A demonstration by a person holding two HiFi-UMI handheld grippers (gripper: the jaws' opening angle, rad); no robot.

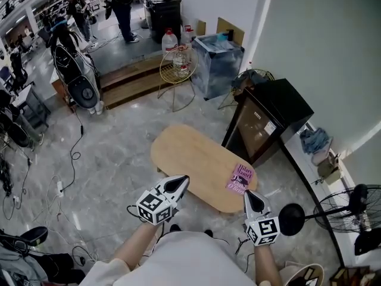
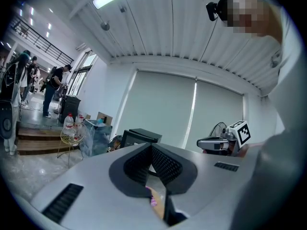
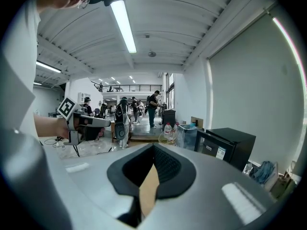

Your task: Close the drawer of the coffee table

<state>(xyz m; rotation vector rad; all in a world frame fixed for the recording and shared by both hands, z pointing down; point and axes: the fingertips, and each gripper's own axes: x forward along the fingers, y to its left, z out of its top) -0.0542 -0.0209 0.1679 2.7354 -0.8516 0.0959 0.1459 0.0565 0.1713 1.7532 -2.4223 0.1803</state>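
The oval wooden coffee table (image 1: pixel 190 157) stands on the marble floor just ahead of me, with a pink book (image 1: pixel 240 178) near its right end. No drawer shows from this angle. My left gripper (image 1: pixel 182 180) hovers at the table's near edge, jaws shut and empty. My right gripper (image 1: pixel 252 195) hangs by the table's right end beside the book, jaws together with nothing in them. In the left gripper view the left gripper (image 2: pixel 152 148) is shut, with a sliver of wood and book under its tips. The right gripper (image 3: pixel 153 148) is shut too, with tabletop wood below it.
A black cabinet (image 1: pixel 271 121) stands right behind the table. A wire side table with bottles (image 1: pixel 177 64) and a translucent bin (image 1: pixel 217 64) are farther back. A floor fan (image 1: pixel 351 204) is at the right. Cables (image 1: pixel 71 159) trail across the floor at the left. People (image 1: pixel 125 5) stand far off.
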